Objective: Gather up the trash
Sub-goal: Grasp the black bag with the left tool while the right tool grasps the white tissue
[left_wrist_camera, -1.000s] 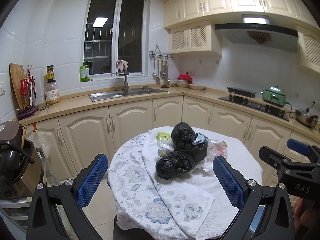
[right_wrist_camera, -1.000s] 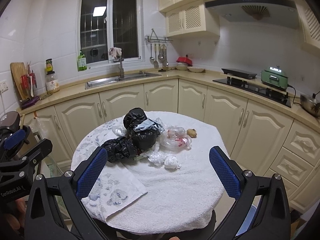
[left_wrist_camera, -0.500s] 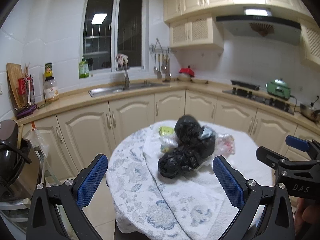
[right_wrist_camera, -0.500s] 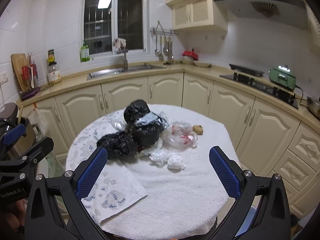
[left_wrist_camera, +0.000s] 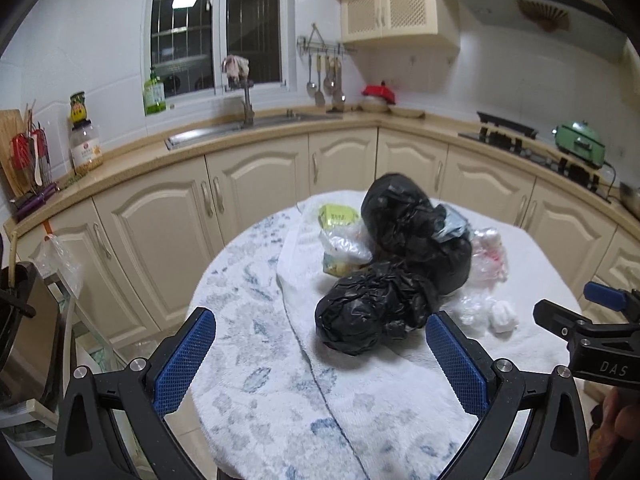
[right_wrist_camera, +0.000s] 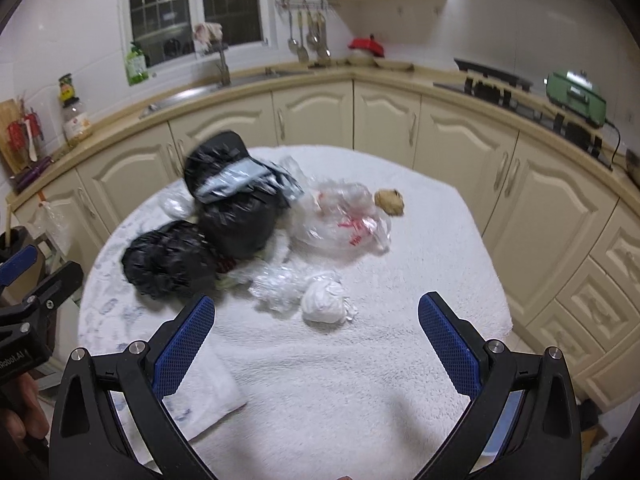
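Observation:
A pile of trash lies on a round table (left_wrist_camera: pixel 260 380) covered with white towels. It holds a small black bag (left_wrist_camera: pixel 360 312) (right_wrist_camera: pixel 164 264), a larger black bag (left_wrist_camera: pixel 416 232) (right_wrist_camera: pixel 236 204), clear plastic bags (right_wrist_camera: pixel 344 224), a white wad (right_wrist_camera: pixel 324 304) (left_wrist_camera: pixel 505 316), a yellow-green packet (left_wrist_camera: pixel 338 216) and a brown lump (right_wrist_camera: pixel 390 201). My left gripper (left_wrist_camera: pixel 320 356) is open and empty, just short of the small black bag. My right gripper (right_wrist_camera: pixel 316 344) is open and empty, just short of the white wad.
Cream cabinets and a counter (left_wrist_camera: pixel 280 132) with a sink curve behind the table. A hob (right_wrist_camera: pixel 492 80) and a green appliance (right_wrist_camera: pixel 576 96) stand at the right. A dark bin (left_wrist_camera: pixel 20 320) stands left of the table.
Both grippers have moved closer to the table and tilted down toward the trash pile. Both stay open and empty.

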The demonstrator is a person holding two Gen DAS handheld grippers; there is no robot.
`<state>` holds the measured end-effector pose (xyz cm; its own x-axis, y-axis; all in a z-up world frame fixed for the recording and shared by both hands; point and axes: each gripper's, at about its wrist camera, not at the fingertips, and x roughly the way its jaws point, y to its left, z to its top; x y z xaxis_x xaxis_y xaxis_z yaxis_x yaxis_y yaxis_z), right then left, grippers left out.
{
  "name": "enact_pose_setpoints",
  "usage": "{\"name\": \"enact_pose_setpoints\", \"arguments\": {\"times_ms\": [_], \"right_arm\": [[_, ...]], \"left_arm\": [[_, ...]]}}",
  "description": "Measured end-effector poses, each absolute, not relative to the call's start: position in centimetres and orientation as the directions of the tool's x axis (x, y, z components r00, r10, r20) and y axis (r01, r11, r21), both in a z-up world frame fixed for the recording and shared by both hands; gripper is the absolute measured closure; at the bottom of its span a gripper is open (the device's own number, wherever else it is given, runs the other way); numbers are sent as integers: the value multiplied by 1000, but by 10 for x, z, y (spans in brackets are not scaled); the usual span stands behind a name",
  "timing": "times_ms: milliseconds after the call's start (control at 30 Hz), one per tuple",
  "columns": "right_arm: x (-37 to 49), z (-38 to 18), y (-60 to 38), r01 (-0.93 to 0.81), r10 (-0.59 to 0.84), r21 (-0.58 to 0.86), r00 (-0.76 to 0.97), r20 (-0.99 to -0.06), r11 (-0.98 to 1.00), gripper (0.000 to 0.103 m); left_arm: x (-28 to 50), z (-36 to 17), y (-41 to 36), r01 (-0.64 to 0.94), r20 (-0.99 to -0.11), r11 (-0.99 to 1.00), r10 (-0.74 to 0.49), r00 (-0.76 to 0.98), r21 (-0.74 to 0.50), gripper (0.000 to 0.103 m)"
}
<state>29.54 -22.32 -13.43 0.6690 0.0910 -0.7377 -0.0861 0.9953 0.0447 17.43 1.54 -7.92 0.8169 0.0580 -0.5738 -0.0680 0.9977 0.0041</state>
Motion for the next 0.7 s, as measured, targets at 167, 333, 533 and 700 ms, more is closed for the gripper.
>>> {"name": "enact_pose_setpoints", "arguments": {"times_ms": [167,333,533,700], "right_arm": [[320,-153,-224,-103,111,62,603,-790,993,3],[339,-177,-232,-95,106,65,528,-842,993,9],[351,-194,-243,-75,115,90,479,-870,993,21],[358,-205,-241,-88,130,101,457,-880,991,35]], "left_arm": [[204,-87,17,-27,-611,1000,28,791,11,1],[234,-102,15,65,-654,998,-53,755,-6,1],[262,-113,17,100,-681,995,-60,729,19,1],[289,-127,5,139,-714,990,-75,696,32,1]]}}
